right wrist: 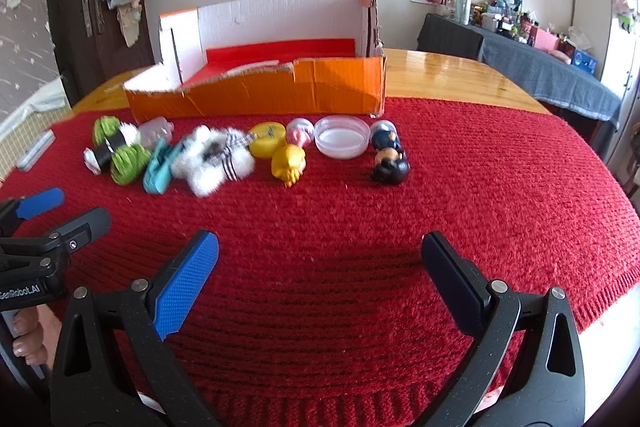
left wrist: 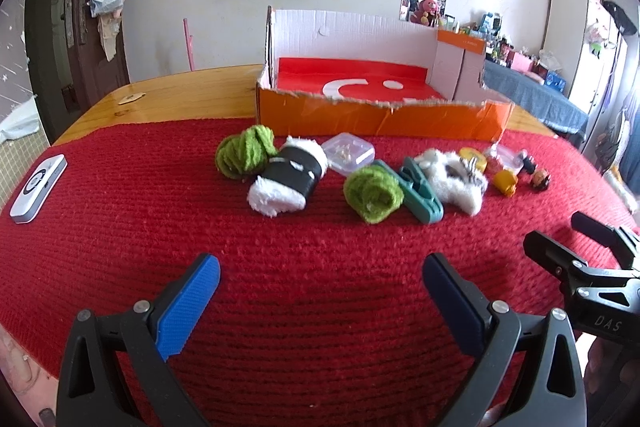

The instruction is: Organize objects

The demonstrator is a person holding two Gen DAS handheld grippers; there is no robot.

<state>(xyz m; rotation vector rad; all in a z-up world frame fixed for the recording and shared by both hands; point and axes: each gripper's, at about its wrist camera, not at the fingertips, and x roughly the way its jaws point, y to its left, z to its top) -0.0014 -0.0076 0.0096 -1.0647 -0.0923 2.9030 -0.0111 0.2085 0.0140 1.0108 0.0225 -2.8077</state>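
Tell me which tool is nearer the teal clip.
Left. The left tool sits open almost straight in front of the teal clip, which lies in the row before the orange box. The right tool is open too, off to the clip's right.

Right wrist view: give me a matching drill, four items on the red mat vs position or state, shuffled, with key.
Items:
1. teal plastic clip
2. round clear plastic dish
3. yellow rubber figure
4. torn orange cardboard box

Descriptions:
A. stands behind the row, near wall ragged
B. open side up, between the pink capsule and the dark-haired figurine
C. just in front of the yellow round lid
D. wedged between a green yarn roll and the white fluffy toy

Pairs: 1-D, 2-B, 3-C, 4-A
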